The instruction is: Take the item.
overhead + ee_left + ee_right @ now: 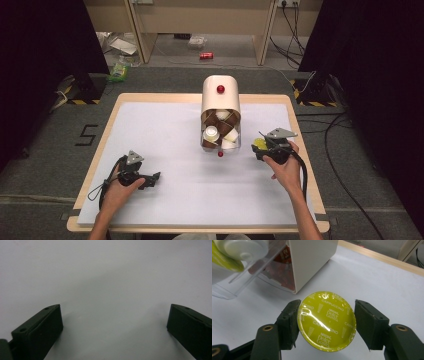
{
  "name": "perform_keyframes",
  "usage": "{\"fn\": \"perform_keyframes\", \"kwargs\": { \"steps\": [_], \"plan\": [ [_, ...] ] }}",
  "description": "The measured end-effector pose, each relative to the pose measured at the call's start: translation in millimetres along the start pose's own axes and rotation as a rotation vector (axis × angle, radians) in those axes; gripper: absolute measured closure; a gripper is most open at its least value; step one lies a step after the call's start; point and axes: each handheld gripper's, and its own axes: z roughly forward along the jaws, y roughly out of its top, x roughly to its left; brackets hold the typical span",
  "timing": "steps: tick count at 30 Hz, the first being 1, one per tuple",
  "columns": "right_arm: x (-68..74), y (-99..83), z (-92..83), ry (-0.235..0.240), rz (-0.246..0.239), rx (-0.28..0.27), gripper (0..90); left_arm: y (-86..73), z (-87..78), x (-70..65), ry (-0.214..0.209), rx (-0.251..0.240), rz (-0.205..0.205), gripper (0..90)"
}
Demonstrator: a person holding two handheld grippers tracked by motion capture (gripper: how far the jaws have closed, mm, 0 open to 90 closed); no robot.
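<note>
Grey carpeted floor around everything, dark curtains at the left and right edges of the high view, pale wooden furniture legs along the top, a red can lying between them. Filling the middle, a wooden table under a white mat. At upper centre of the mat, a white capsule dispenser with a red knob, its clear drawer pulled toward the bottom and holding brown and white capsules. At lower left, left gripper in a hand, resting on the mat, jaws spread wide over bare white surface. Right of the drawer, right gripper, pinching a yellow-green capsule by its rim, foil lid reading Cappuccino, low over the mat just beside the dispenser.
</note>
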Motion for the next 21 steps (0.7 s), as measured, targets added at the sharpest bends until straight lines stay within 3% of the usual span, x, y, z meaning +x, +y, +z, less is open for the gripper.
{"fn": "perform_keyframes", "kwargs": {
  "steps": [21],
  "plan": [
    [2.6, -13.7, 20.5, 0.015, 0.006, 0.065, 40.2, 0.0, 0.0, 0.0, 0.0, 0.0, 0.0, 0.0]
  ]
}}
